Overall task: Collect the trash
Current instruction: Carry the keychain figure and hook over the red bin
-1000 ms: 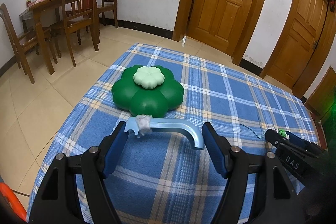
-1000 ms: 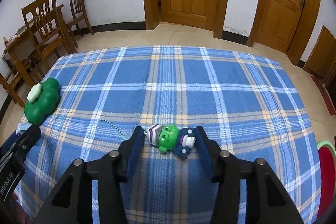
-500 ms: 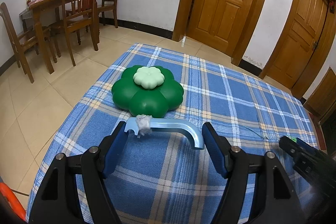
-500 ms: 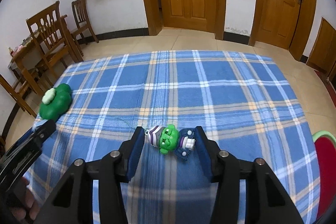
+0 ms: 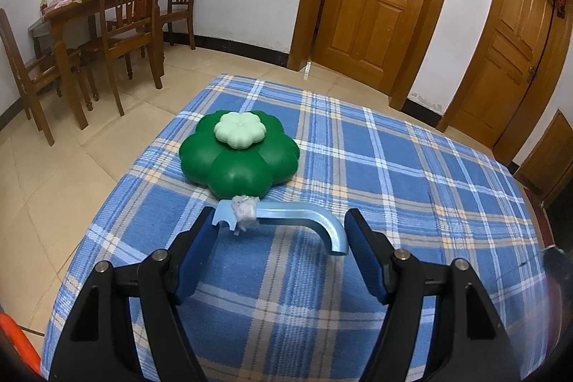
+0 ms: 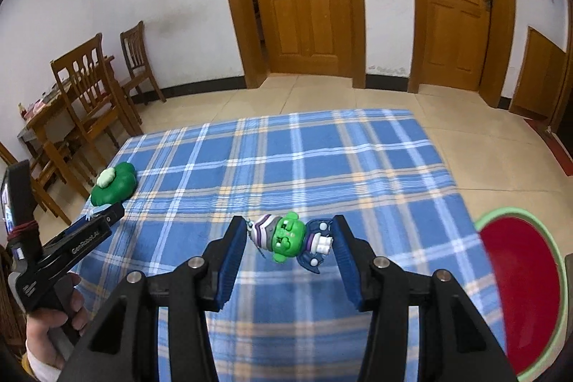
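**Between the right claw's pads: a toy carried toward the bin**

Between its pads, the right claw [image 6: 290,244] clamps a green toy figure [image 6: 286,237] above the tabletop [image 6: 322,160]. Carrying looks underway; next, release over the watermelon bin [image 6: 519,292]. Left claw [image 5: 279,238] grips a blue bent bar [image 5: 297,215] beside the green flower box [image 5: 238,154].

One brand mark is legible, on the left gripper.

In the right wrist view, white lettering reading "GenRobot.AI" runs along the black side of the left gripper [image 6: 107,219], low at the left of the scene, near the table's left edge. A second small white mark sits lower on the same black body, too small to read. The papers on the far right wall are too blurred to make out.
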A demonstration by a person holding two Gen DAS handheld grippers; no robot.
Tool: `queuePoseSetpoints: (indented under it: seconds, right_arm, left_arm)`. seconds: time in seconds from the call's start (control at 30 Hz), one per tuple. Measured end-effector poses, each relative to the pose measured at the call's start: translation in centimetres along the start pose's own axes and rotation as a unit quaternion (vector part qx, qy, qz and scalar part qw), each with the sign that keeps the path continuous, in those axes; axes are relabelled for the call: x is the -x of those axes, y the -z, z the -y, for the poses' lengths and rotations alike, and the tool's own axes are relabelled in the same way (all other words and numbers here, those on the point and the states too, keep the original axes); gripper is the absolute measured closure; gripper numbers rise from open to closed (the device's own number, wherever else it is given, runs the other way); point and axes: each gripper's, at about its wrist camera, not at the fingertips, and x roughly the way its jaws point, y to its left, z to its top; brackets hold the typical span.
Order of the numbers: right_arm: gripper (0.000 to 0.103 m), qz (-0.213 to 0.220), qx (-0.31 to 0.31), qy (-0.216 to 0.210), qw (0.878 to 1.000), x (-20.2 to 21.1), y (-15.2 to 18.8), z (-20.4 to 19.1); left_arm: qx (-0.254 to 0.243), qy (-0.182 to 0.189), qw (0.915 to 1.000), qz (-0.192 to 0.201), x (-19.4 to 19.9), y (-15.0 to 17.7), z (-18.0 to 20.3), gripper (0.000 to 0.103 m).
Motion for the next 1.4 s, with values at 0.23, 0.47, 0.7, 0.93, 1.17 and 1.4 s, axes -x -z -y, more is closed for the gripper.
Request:
queuePoseSetpoints:
  seconds: [0.23,0.47,0.7,0.93,1.17,1.4]
  right_arm:
    - [0.051,0.015,-0.030,0.026,0.999,3.2,1.0,3.8]
    - [0.051,0.031,-0.065,0.044,0.996,5.7,1.8,7.2]
    - [0.051,0.048,-0.097,0.053,0.993,7.8,2.6,10.0]
    - [0.051,0.056,-0.130,0.052,0.989,9.3,3.4,13.1]
    - [0.051,0.065,-0.159,0.056,0.984,10.5,4.3,15.8]
    - [0.051,0.068,-0.191,0.063,0.977,11.3,5.5,18.8]
  left_arm:
    - [-0.021,0.009,0.9997,0.007,1.4,0.2,1.8,0.031]
    - [-0.045,0.030,0.9985,0.010,3.3,0.7,4.2,0.031]
    - [-0.070,0.052,0.9961,0.011,5.1,1.1,6.9,0.031]
    - [-0.095,0.077,0.9925,0.011,7.0,1.7,9.9,0.031]
    - [-0.124,0.100,0.9871,0.017,9.2,2.0,13.3,0.031]
    - [-0.161,0.129,0.9784,0.011,10.5,2.9,17.3,0.031]
